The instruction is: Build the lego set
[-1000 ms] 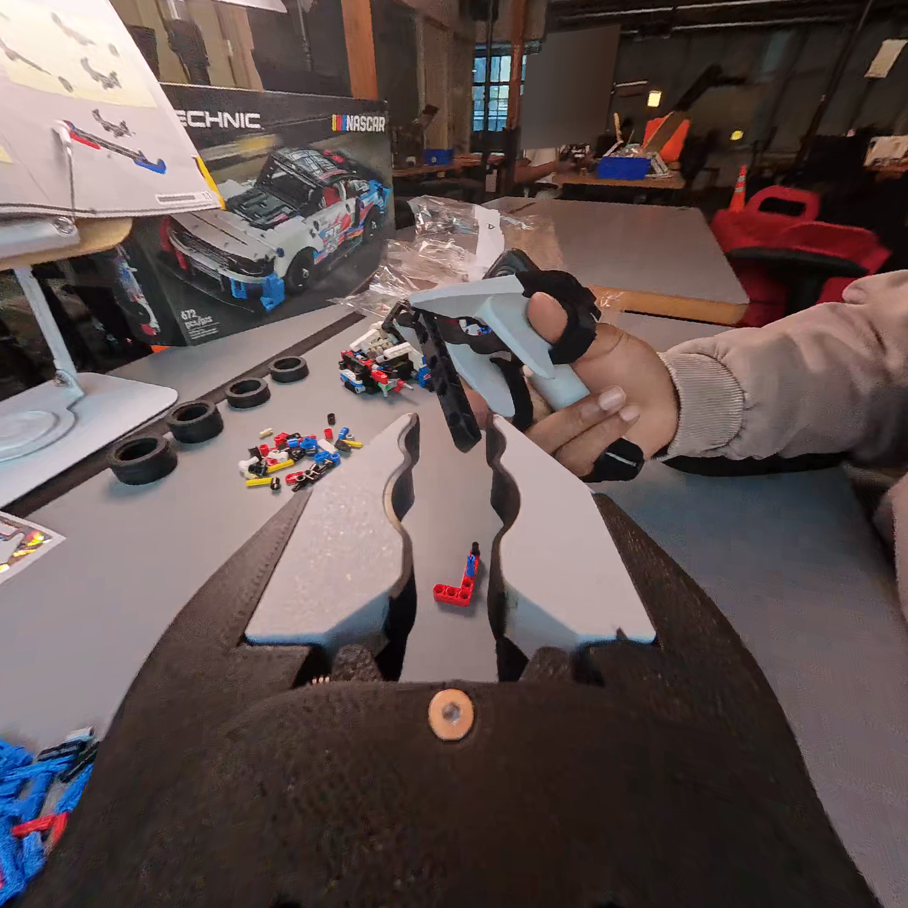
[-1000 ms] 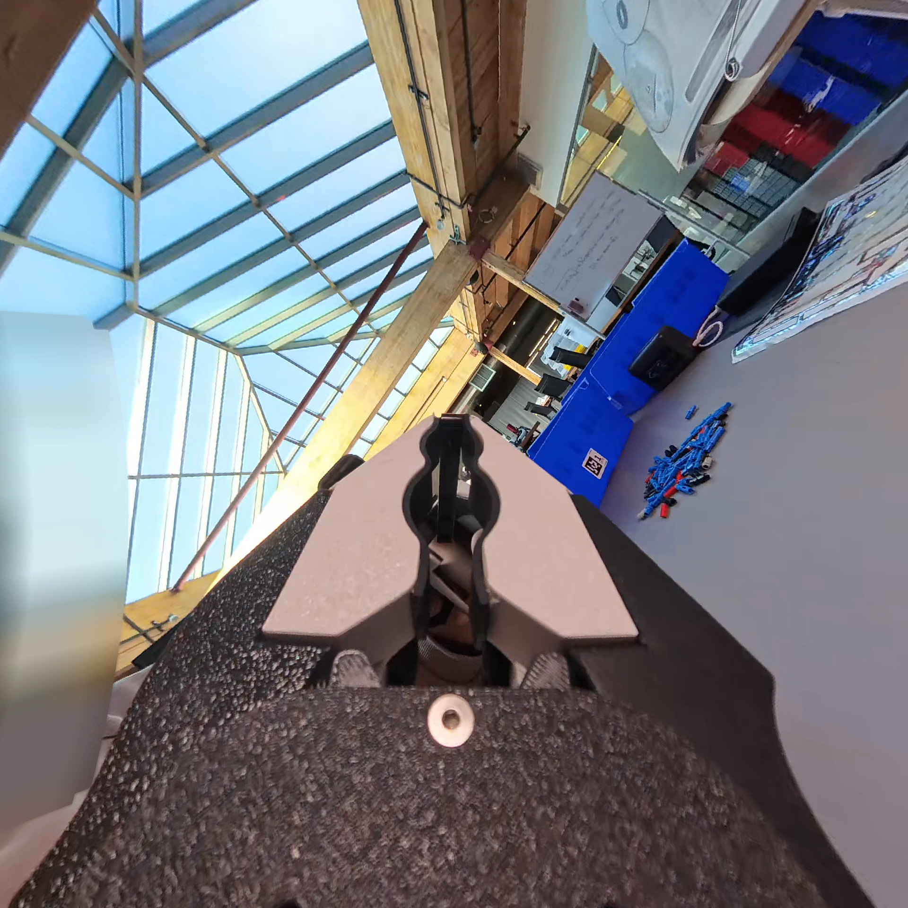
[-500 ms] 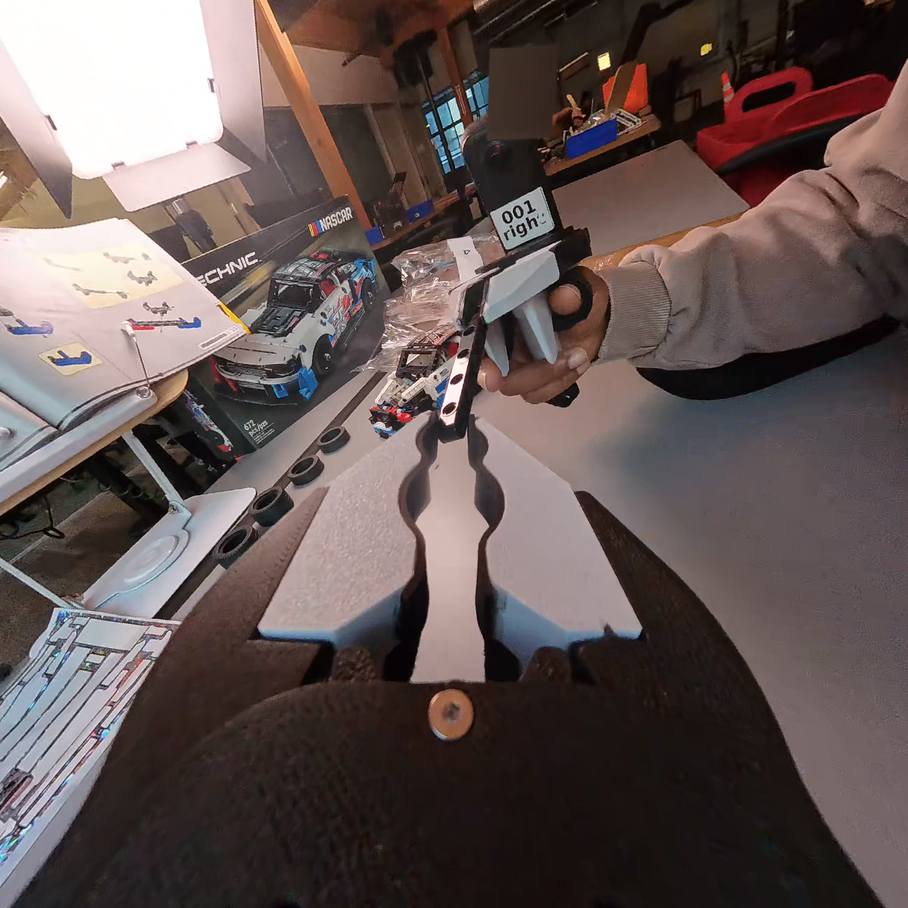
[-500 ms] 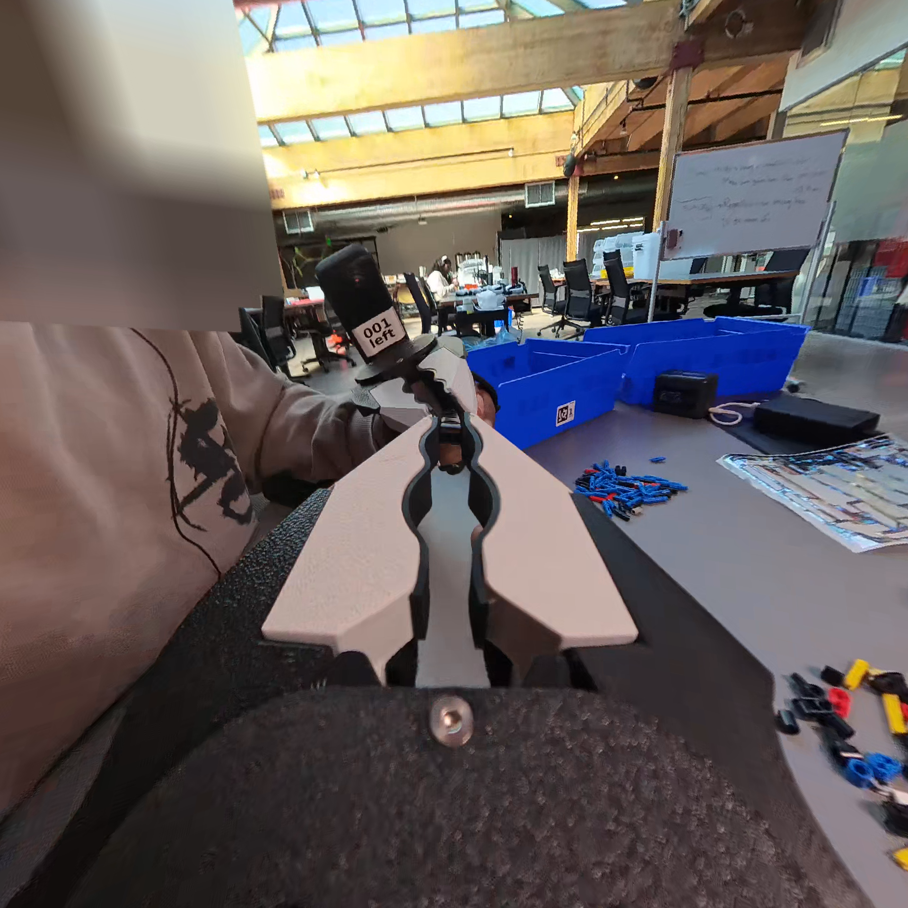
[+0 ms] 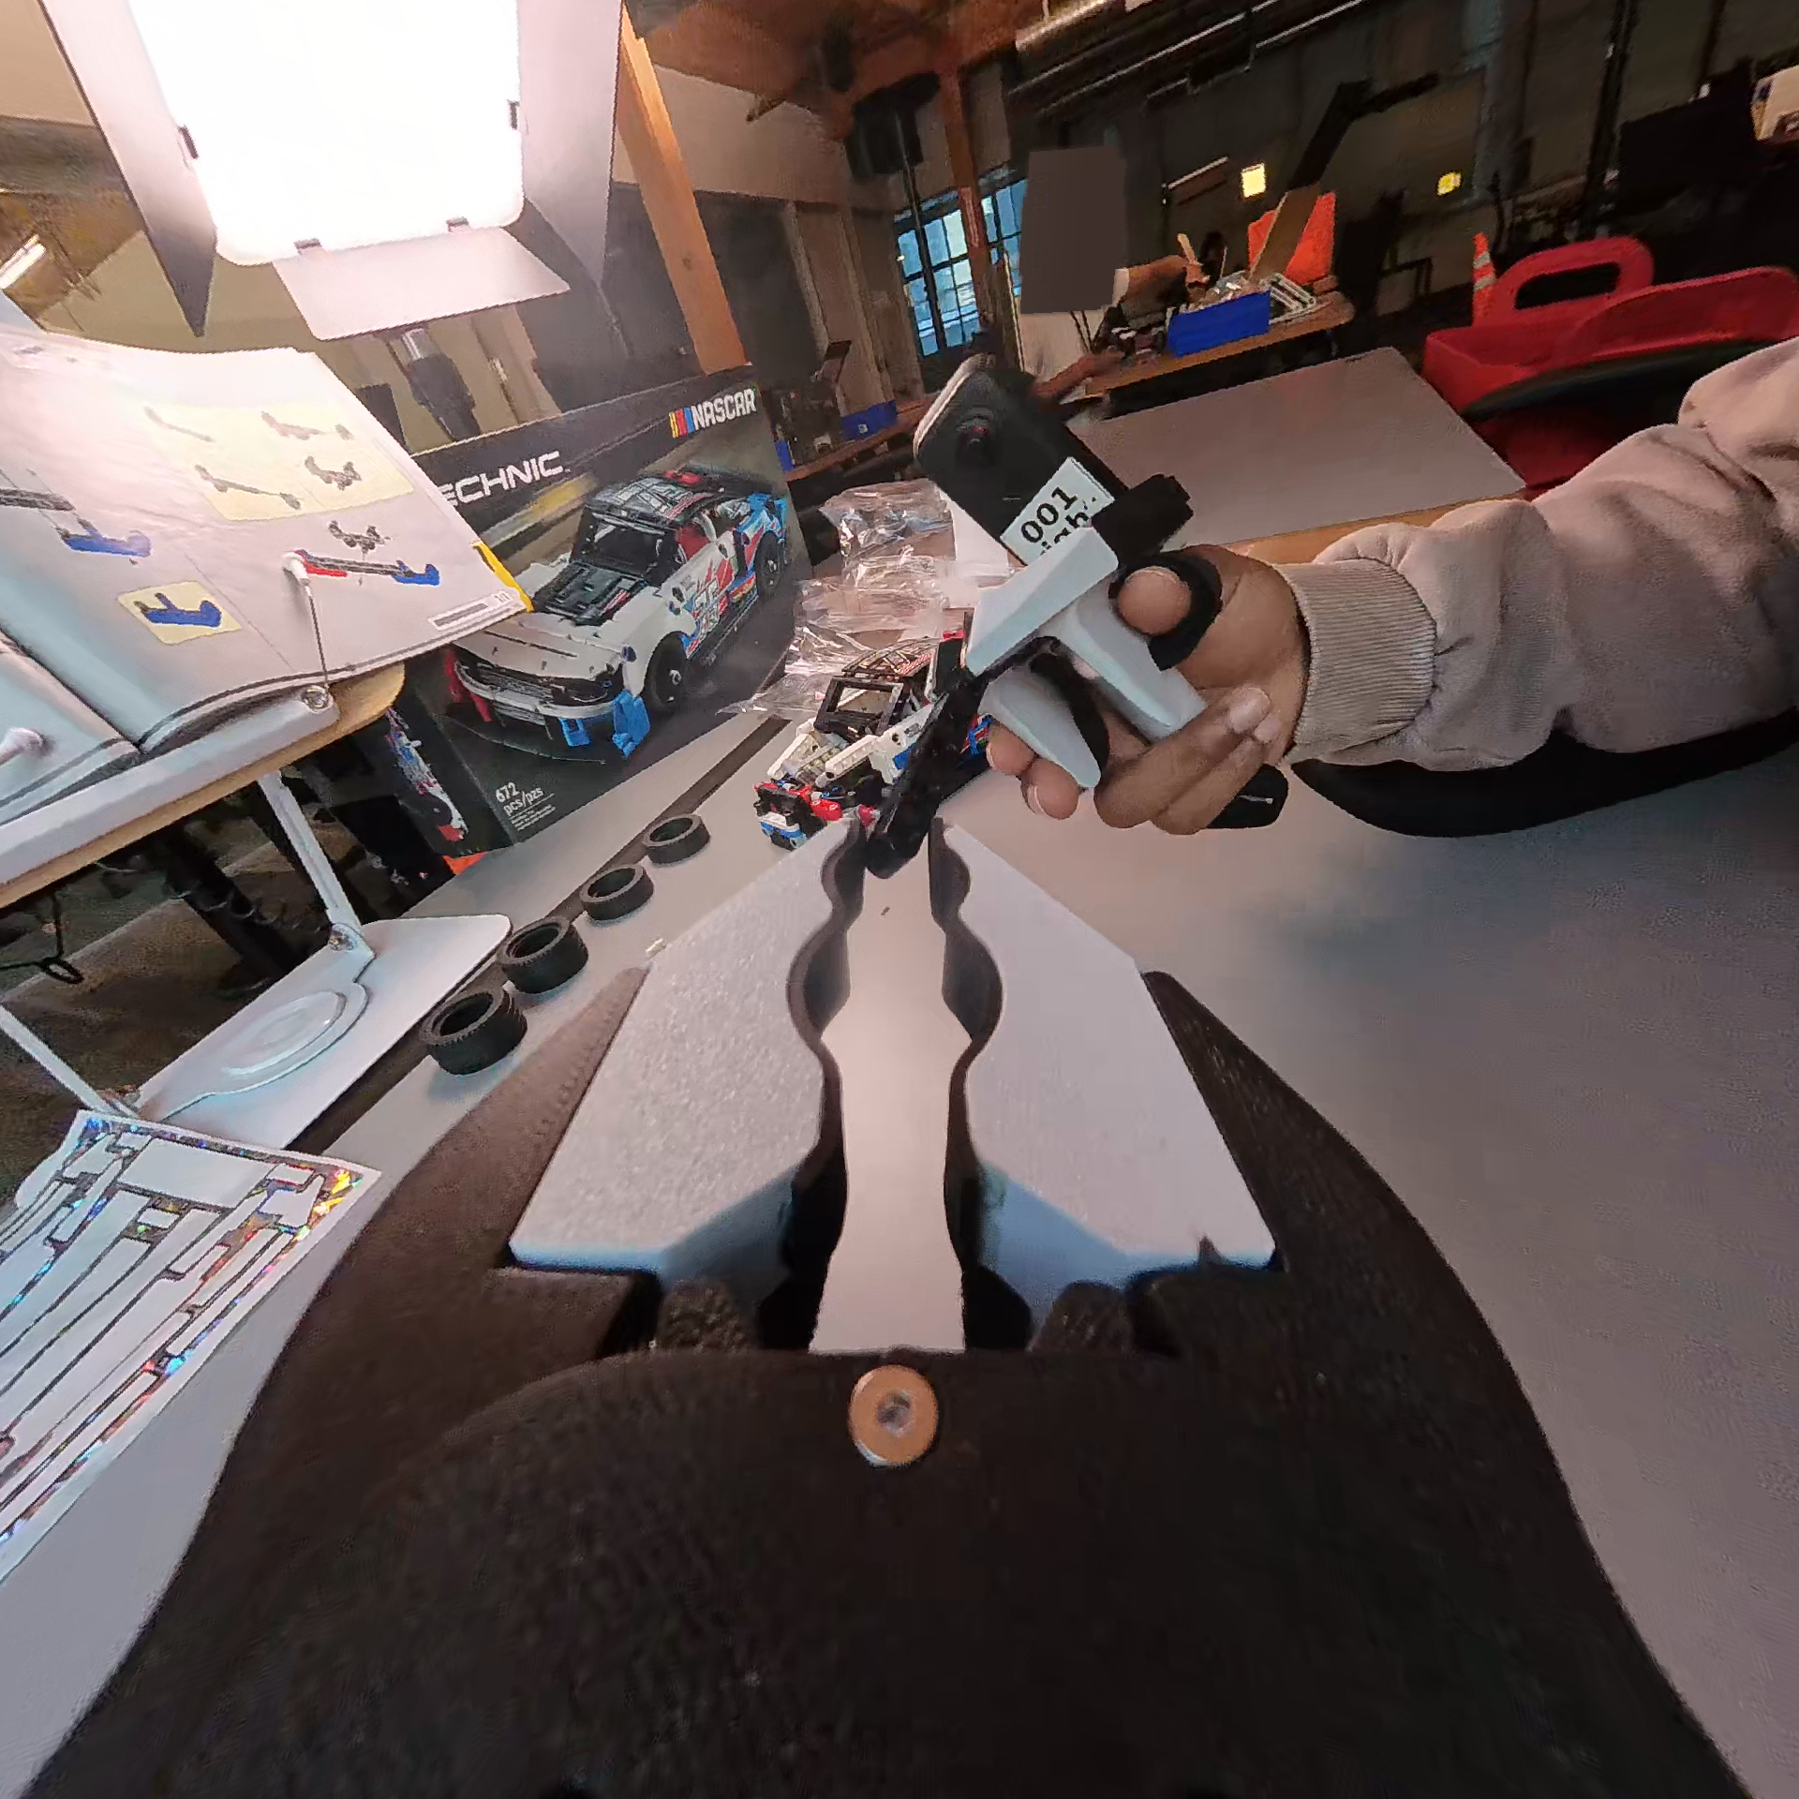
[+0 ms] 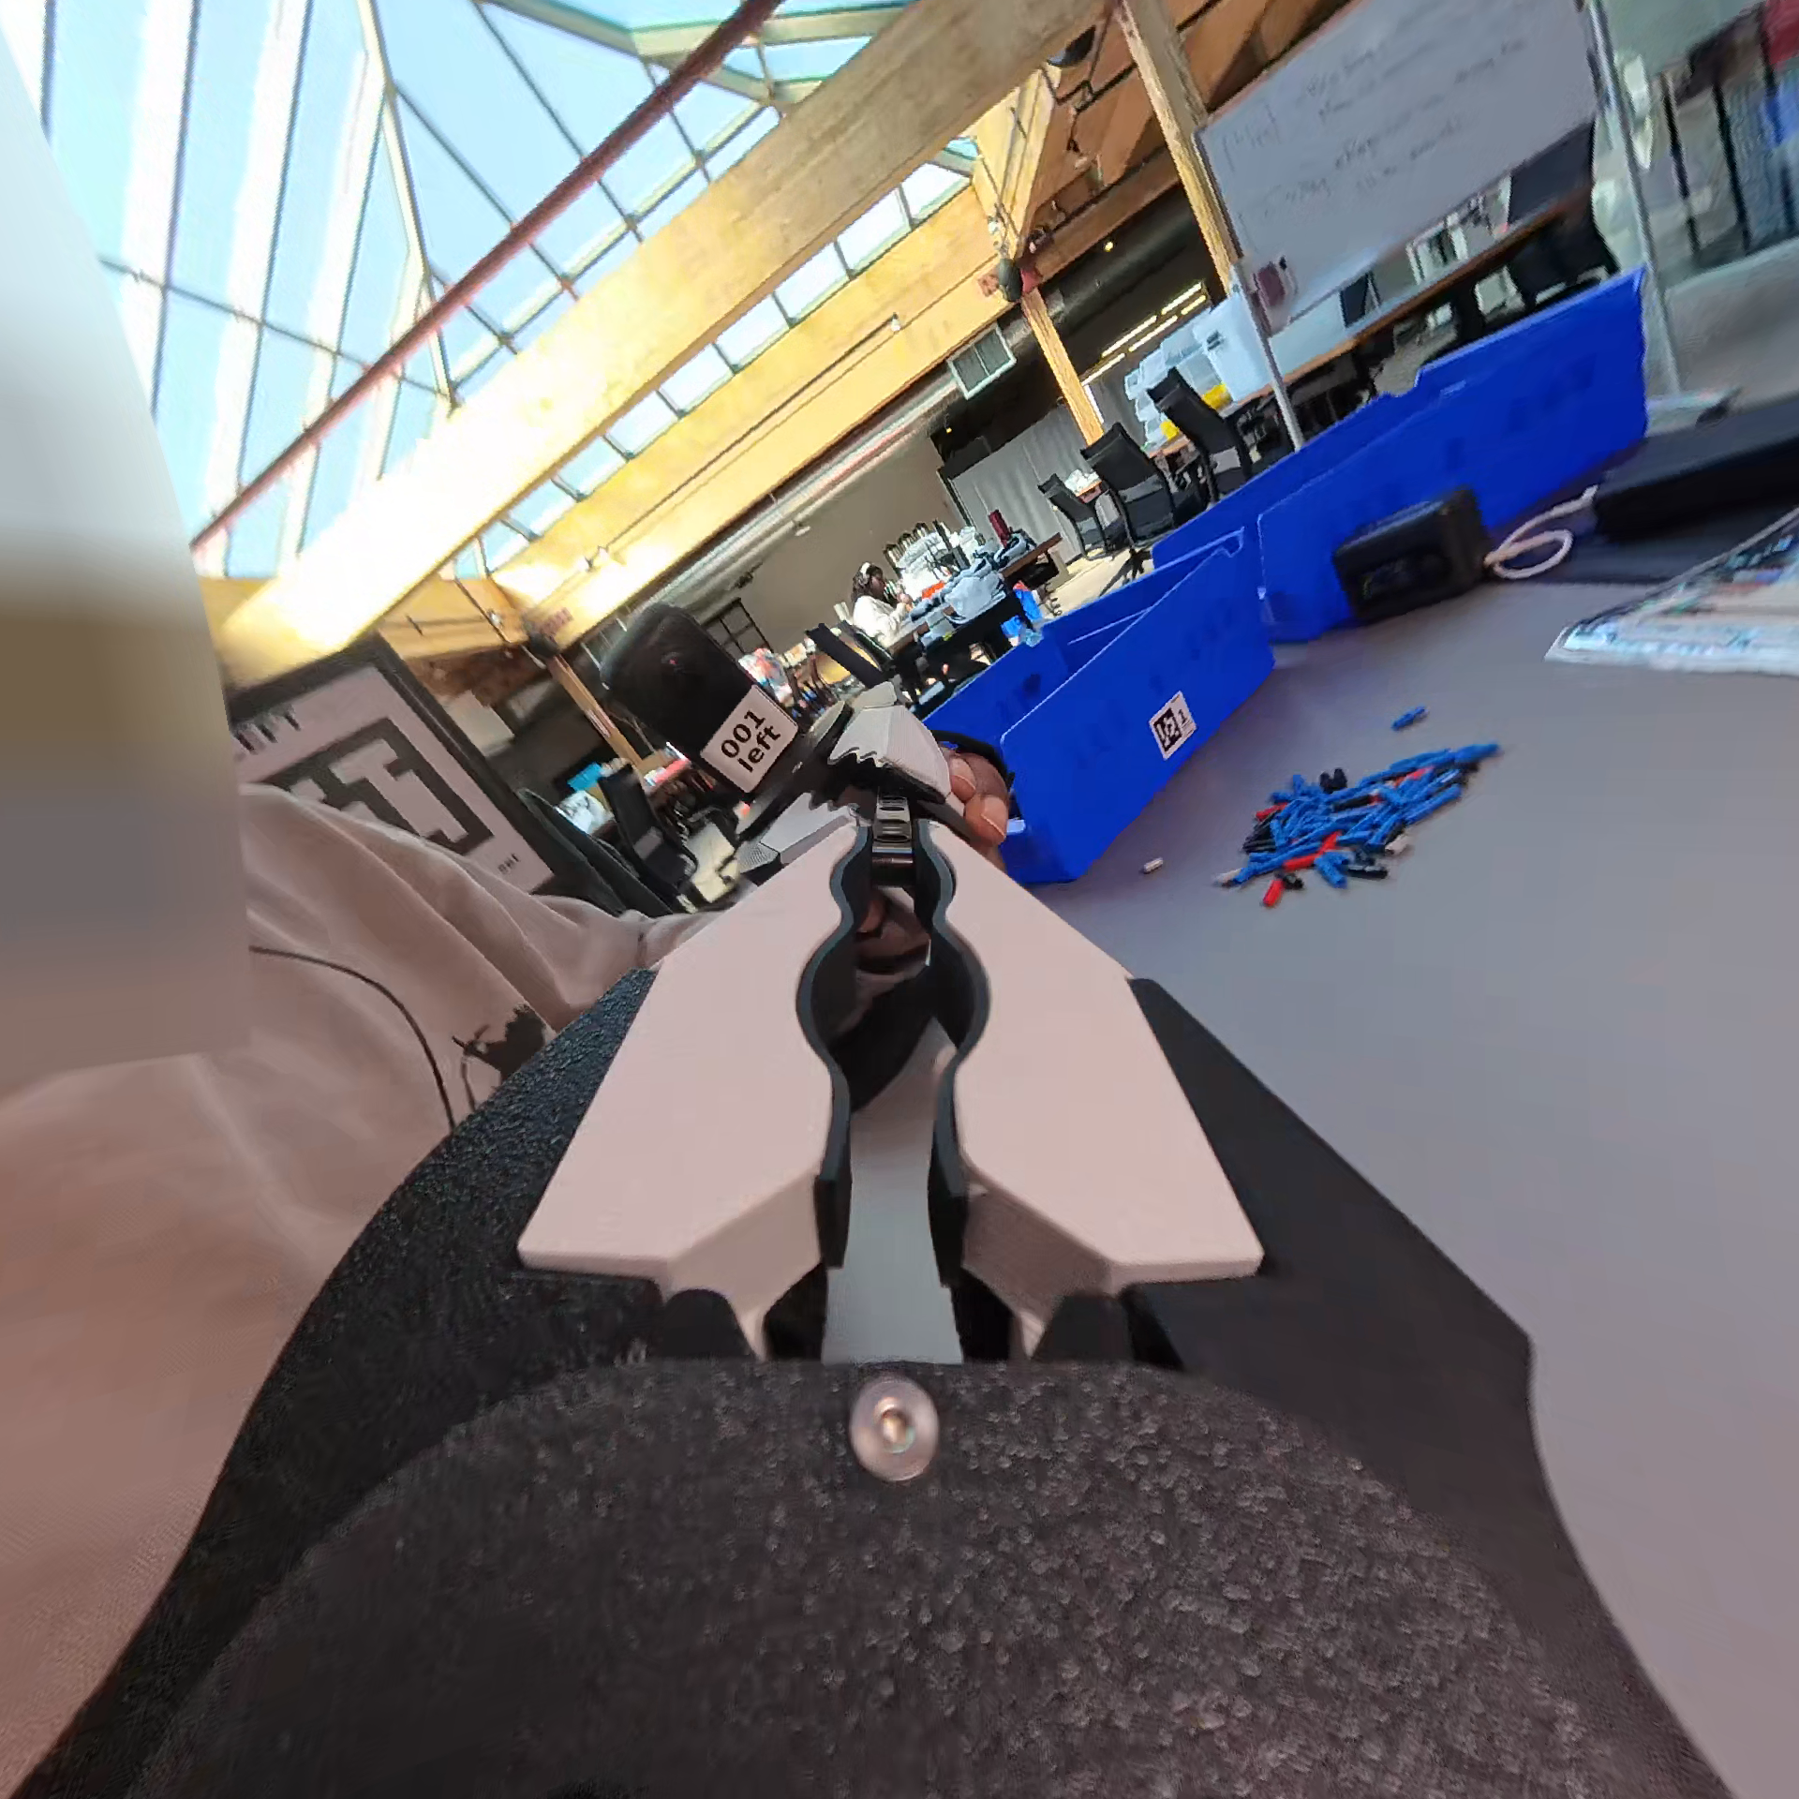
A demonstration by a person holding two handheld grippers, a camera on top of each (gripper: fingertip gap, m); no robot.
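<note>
A long black lego beam [image 5: 925, 759] hangs slantwise above the grey table [image 5: 1363, 1071]. My right gripper [image 6: 891, 842] is shut on its upper part; in the left wrist view it [image 5: 983, 681] is held by a hand at centre right. My left gripper [image 5: 893, 842] has its jaws narrowed onto the beam's lower end. In the right wrist view the beam [image 6: 889, 818] runs edge-on from my right tips to the left gripper [image 6: 881, 754] just beyond. The partly built car [image 5: 857, 740] stands on the table behind the beam.
The set box [image 5: 623, 584] and an open instruction booklet [image 5: 224, 526] on a stand are at the left, with several black tyres [image 5: 477, 1027] in a row and a sticker sheet [image 5: 127, 1275]. A pile of blue pins [image 6: 1363, 818] and blue bins [image 6: 1149, 720] lie at the right. Spacing between my two grippers at the tips: around 5 cm.
My left jaws have narrowed around the beam's lower end since a second ago. Both grippers rose and tilted; the right view swung down from the ceiling. The red angle piece left view.
</note>
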